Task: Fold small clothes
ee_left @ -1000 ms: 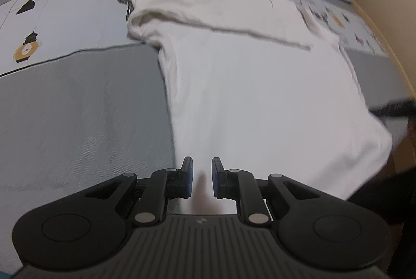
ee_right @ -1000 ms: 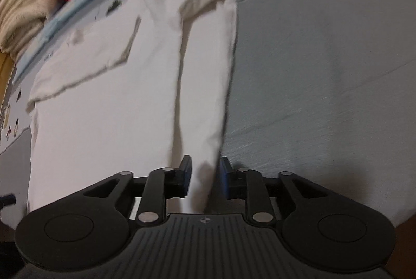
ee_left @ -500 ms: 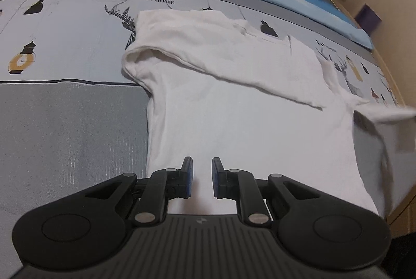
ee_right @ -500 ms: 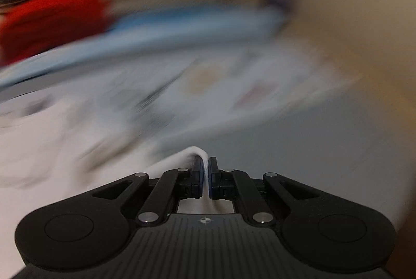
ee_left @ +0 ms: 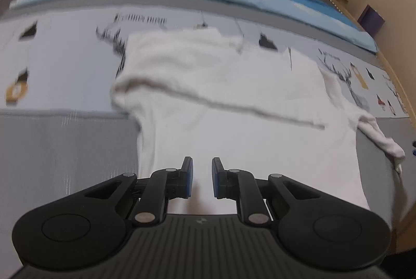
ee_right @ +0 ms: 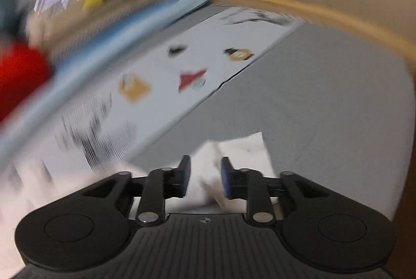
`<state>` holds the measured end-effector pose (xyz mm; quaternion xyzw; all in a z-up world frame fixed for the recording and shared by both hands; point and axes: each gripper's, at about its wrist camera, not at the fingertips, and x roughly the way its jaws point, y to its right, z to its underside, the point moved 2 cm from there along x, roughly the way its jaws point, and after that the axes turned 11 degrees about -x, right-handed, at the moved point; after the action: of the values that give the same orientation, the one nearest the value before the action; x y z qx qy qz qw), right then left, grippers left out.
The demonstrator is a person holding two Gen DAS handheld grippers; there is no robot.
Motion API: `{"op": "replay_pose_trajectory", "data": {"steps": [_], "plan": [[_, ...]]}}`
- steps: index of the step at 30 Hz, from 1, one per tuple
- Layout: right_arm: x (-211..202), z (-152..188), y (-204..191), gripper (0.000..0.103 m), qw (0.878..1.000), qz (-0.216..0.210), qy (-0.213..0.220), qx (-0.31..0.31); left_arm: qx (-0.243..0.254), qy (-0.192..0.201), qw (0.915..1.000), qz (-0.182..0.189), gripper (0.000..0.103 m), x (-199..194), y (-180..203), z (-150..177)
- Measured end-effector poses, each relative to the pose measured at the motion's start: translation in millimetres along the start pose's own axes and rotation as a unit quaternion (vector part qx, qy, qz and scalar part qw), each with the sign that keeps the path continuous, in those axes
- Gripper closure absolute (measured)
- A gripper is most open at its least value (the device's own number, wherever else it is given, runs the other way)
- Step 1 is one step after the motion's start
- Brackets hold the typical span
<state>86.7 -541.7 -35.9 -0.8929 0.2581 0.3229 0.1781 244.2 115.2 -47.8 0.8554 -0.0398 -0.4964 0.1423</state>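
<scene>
White T-shirt (ee_left: 234, 123) lies on the bed sheet (ee_left: 65, 149); left gripper (ee_left: 202, 177) and right gripper (ee_right: 205, 176) both gape, empty.

White T-shirt (ee_left: 247, 128) lies flat on the patterned bed (ee_left: 65, 149).

Cloth on cloth, matt throughout

The soft white cloth T-shirt (ee_left: 234, 123) lies on the printed grey woven bed cover (ee_left: 65, 143); the matt black plastic left claw (ee_left: 199, 177) carries smooth blue pads (ee_left: 189, 176) and shiny metal pins (ee_left: 145, 217).
</scene>
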Motion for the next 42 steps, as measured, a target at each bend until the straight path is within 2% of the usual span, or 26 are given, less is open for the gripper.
{"op": "replay_pose_trajectory", "data": {"steps": [2, 3, 7, 12, 16, 17, 19, 20, 21, 22, 24, 26, 27, 29, 31, 32, 33, 35, 37, 38, 39, 42], "plan": [[-3, 2, 15, 0.074, 0.996, -0.035, -0.013, 0.080, -0.015, 0.017, 0.9997, 0.011, 0.086, 4, 10, -20], [1, 7, 21, 0.070, 0.990, -0.060, -0.031, 0.121, -0.024, 0.028, 0.9991, 0.019, 0.086, 6, 15, -29], [24, 27, 30, 0.066, 0.964, -0.072, -0.098, 0.235, -0.057, 0.056, 0.9959, 0.043, 0.086, 20, 26, -45], [49, 34, 37, 0.065, 0.944, -0.063, -0.116, 0.301, -0.045, 0.037, 0.9976, 0.038, 0.086, 37, 39, -42], [86, 24, 33, 0.063, 0.936, -0.048, -0.111, 0.331, -0.032, 0.052, 0.9975, 0.034, 0.086, 38, 38, -48], [88, 21, 33, 0.063, 0.936, -0.043, -0.105, 0.333, -0.035, 0.051, 0.9976, 0.031, 0.086, 40, 36, -50], [103, 12, 26, 0.066, 0.945, -0.028, -0.106, 0.308, -0.048, 0.046, 0.9974, 0.027, 0.086, 45, 30, -53], [111, 8, 21, 0.072, 0.949, -0.020, -0.109, 0.294, -0.054, 0.044, 0.9973, 0.025, 0.086, 47, 28, -54], [116, 5, 16, 0.090, 0.954, -0.006, -0.110, 0.277, -0.058, 0.044, 0.9971, 0.024, 0.086, 49, 27, -56], [122, -2, 9, 0.092, 0.962, 0.009, -0.107, 0.251, -0.059, 0.045, 0.9970, 0.022, 0.086, 49, 27, -58], [132, -23, -8, 0.094, 0.976, 0.004, -0.080, 0.202, -0.062, 0.048, 0.9967, 0.019, 0.086, 50, 28, -62], [132, -52, -26, 0.094, 0.989, -0.009, -0.029, 0.146, -0.065, 0.049, 0.9964, 0.021, 0.086, 50, 29, -64], [129, -70, -36, 0.094, 0.992, -0.025, 0.012, 0.120, -0.065, 0.049, 0.9964, 0.022, 0.086, 51, 30, -65], [118, -96, -45, 0.095, 0.988, -0.070, 0.100, 0.090, -0.060, 0.048, 0.9968, 0.020, 0.086, 53, 33, -66], [105, -112, -44, 0.095, 0.975, -0.096, 0.189, 0.070, -0.055, 0.044, 0.9973, 0.020, 0.086, 56, 35, -65], [104, -116, -39, 0.095, 0.970, -0.092, 0.216, 0.063, -0.053, 0.043, 0.9975, 0.021, 0.086, 57, 36, -65], [111, -119, -32, 0.095, 0.973, -0.062, 0.212, 0.065, -0.051, 0.042, 0.9976, 0.021, 0.086, 57, 36, -65], [141, -112, -12, 0.092, 0.984, 0.001, 0.146, 0.100, -0.049, 0.040, 0.9978, 0.020, 0.086, 59, 35, -65], [180, -91, 12, 0.090, 0.987, 0.007, 0.053, 0.152, -0.051, 0.037, 0.9978, 0.020, 0.087, 60, 34, -66], [194, -79, 23, 0.090, 0.984, 0.002, 0.014, 0.177, -0.052, 0.037, 0.9977, 0.020, 0.086, 61, 33, -66], [200, -73, 30, 0.090, 0.981, 0.002, 0.002, 0.195, -0.055, 0.036, 0.9976, 0.020, 0.086, 61, 33, -66], [202, -74, 45, 0.090, 0.975, -0.006, 0.013, 0.223, -0.055, 0.033, 0.9977, 0.023, 0.086, 63, 35, -67]]}}
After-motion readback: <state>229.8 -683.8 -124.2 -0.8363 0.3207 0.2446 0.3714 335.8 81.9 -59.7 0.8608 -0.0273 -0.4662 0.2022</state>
